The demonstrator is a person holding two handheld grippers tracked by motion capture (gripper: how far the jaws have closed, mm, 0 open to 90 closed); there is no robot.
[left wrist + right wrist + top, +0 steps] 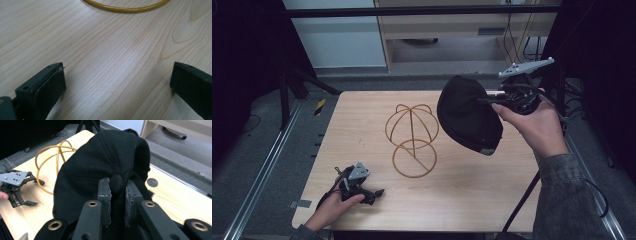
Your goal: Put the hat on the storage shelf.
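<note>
Up high, we see the wooden table point(472, 195) first, then the black cap point(467, 120) held in the air over its right side, just beside the gold wire stand point(412, 142). Our right gripper point(507, 100) has its 2 jaws squeezed on the cap's top button; the right gripper view shows that pinch up close. Our left gripper point(374, 192) rests near the front edge, and its own view shows its jaws wide apart over bare wood.
</note>
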